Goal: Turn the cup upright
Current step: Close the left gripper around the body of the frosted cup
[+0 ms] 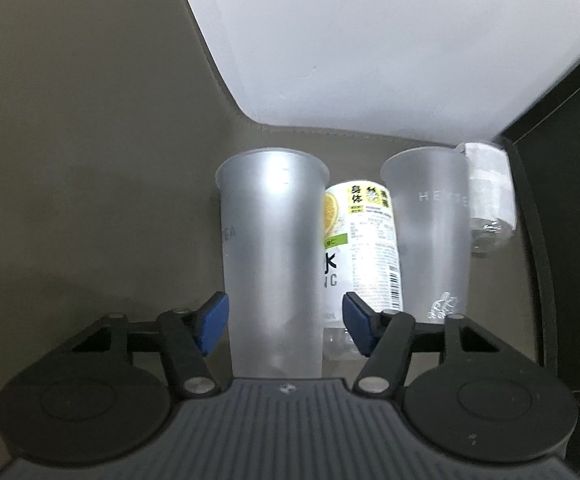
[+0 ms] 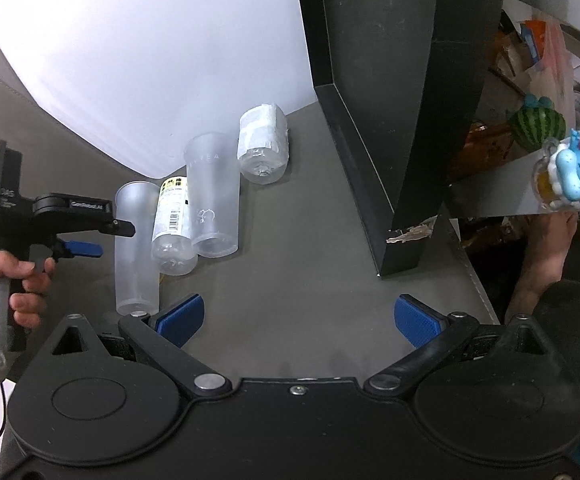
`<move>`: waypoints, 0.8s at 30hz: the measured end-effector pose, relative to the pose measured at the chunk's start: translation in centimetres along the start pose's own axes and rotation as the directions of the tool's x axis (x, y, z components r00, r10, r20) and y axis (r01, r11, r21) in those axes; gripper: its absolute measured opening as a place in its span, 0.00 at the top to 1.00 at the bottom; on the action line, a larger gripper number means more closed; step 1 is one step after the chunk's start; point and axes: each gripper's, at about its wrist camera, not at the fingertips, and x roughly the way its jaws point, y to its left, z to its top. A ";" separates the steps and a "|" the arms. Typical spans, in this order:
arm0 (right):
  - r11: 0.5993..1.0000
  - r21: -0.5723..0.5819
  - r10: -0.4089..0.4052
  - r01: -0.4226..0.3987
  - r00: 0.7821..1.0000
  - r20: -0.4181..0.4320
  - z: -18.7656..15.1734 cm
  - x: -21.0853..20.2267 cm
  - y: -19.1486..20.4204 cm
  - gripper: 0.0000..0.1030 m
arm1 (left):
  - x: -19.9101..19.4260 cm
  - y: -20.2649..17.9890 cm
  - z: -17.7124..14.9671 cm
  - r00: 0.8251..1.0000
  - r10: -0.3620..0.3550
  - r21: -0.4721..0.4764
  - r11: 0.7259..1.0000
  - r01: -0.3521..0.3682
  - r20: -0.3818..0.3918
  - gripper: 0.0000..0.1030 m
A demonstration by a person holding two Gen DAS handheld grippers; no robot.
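Observation:
Two frosted plastic cups lie on their sides on the grey table. The near cup [image 1: 269, 256] lies between the open fingers of my left gripper [image 1: 285, 322], apart from both pads. It also shows in the right wrist view [image 2: 135, 248], with the left gripper [image 2: 85, 236] beside it. The second cup [image 1: 430, 232] [image 2: 211, 204] lies further right. My right gripper [image 2: 298, 322] is open and empty, above bare table in front of the cups.
A labelled bottle [image 1: 364, 248] [image 2: 171, 228] lies between the cups. A taped clear bottle [image 1: 490, 196] [image 2: 263, 144] lies behind them. A white wall [image 1: 370, 40] and a black panel [image 2: 390, 120] bound the table [image 2: 310, 240]. Toys [image 2: 570, 176] are at right.

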 end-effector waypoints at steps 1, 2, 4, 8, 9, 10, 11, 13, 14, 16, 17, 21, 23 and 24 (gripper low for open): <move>1.000 0.002 -0.003 0.003 1.000 -0.004 0.0 0.2 0.0 0.01 | 0.4 0.1 0.1 1.000 0.004 -0.003 1.000 -0.004 -0.008 0.43; 1.000 0.003 -0.007 0.007 1.000 -0.008 0.1 0.2 -0.1 0.01 | 0.7 0.2 0.2 1.000 0.008 -0.008 1.000 -0.008 -0.014 0.44; 1.000 0.010 -0.016 0.016 1.000 -0.017 0.2 0.5 -0.2 0.01 | 1.5 0.3 0.4 0.999 0.022 -0.021 1.000 -0.022 -0.025 0.45; 0.999 0.025 -0.020 0.020 1.000 -0.024 0.4 0.8 -0.3 0.01 | 1.9 0.2 0.9 1.000 0.023 -0.008 1.000 -0.023 -0.017 0.45; 0.999 0.027 -0.022 0.023 0.999 -0.024 0.5 0.9 -0.2 0.01 | 2.0 0.2 1.1 1.000 0.027 -0.005 1.000 -0.027 -0.015 0.44; 0.999 0.029 -0.024 0.025 0.999 -0.027 0.5 1.1 -0.1 0.01 | 2.1 0.3 1.2 0.999 0.025 -0.009 1.000 -0.025 -0.021 0.43; 0.999 0.030 -0.023 0.024 0.999 -0.032 0.5 1.1 -0.1 0.01 | 2.2 0.4 1.3 0.999 0.021 -0.019 1.000 -0.022 -0.030 0.42; 0.999 0.026 -0.019 0.020 0.999 -0.038 0.5 1.2 0.1 0.01 | 2.5 0.5 1.4 0.999 0.014 -0.029 0.999 -0.016 -0.040 0.40; 1.000 0.022 -0.018 0.019 0.999 -0.038 0.5 1.1 0.1 0.01 | 2.5 0.5 1.5 0.999 0.013 -0.027 1.000 -0.015 -0.042 0.40; 1.000 0.017 -0.020 0.021 0.999 -0.038 0.5 1.2 0.1 0.01 | 2.7 0.5 1.4 0.999 0.014 -0.023 1.000 -0.015 -0.043 0.39; 1.000 0.017 -0.019 0.020 0.999 -0.038 0.5 1.2 0.0 0.01 | 2.7 0.4 1.4 0.999 0.018 -0.017 1.000 -0.018 -0.044 0.39; 0.999 0.025 -0.024 0.025 0.999 -0.043 0.5 1.3 -0.2 0.01 | 3.0 -0.4 1.1 0.998 0.045 0.036 0.998 -0.044 -0.053 0.38; 0.999 0.025 -0.027 0.028 0.999 -0.040 0.5 1.2 -0.2 0.01 | 3.0 -0.6 1.1 0.998 0.047 0.029 0.999 -0.045 -0.050 0.38; 0.999 0.024 -0.029 0.030 0.999 -0.037 0.5 1.1 -0.2 0.01 | 2.8 -0.7 1.1 0.998 0.051 0.030 0.998 -0.050 -0.048 0.39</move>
